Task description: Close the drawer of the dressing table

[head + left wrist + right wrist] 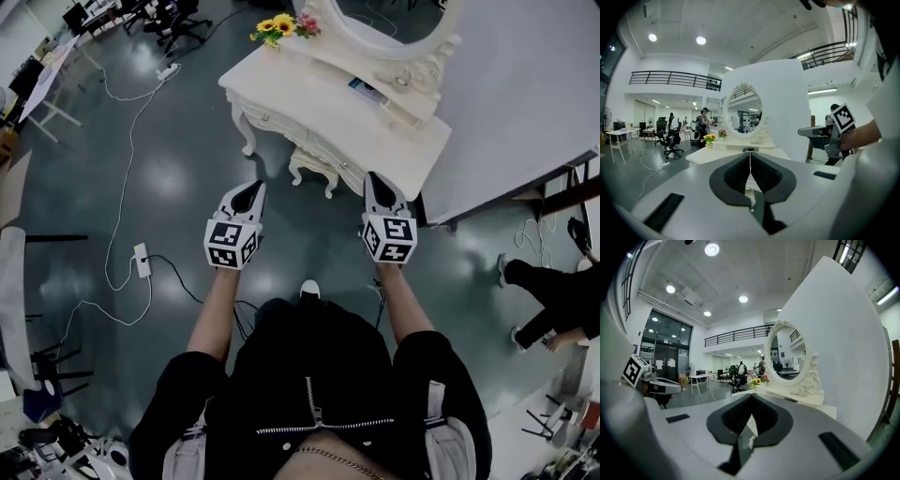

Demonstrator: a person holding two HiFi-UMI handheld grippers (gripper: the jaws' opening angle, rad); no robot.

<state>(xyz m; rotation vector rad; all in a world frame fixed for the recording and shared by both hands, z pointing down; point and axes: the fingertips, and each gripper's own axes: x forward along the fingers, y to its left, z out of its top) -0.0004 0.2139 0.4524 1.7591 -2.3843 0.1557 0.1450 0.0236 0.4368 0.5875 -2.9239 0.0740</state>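
Observation:
The white dressing table (pixel 323 108) stands ahead of me with its oval mirror (pixel 394 23) against a white partition. Its front with small knobs (pixel 281 129) faces me; from here I cannot tell how far any drawer stands out. Both grippers hover over the floor short of the table, touching nothing. My left gripper (pixel 257 186) is shut and empty, its pads meeting (pixel 750 161). My right gripper (pixel 373 176) is shut and empty too (pixel 750 409). The left gripper view shows the table (pixel 740 152) straight ahead; the right gripper view shows the mirror (pixel 785 355) to the right.
Yellow flowers (pixel 281 26) sit on the table's left end. A carved white piece with curved legs (pixel 311 172) stands under the table's front. A power strip with white cable (pixel 142 260) lies on the floor at left. A seated person's legs (pixel 548 300) are at right.

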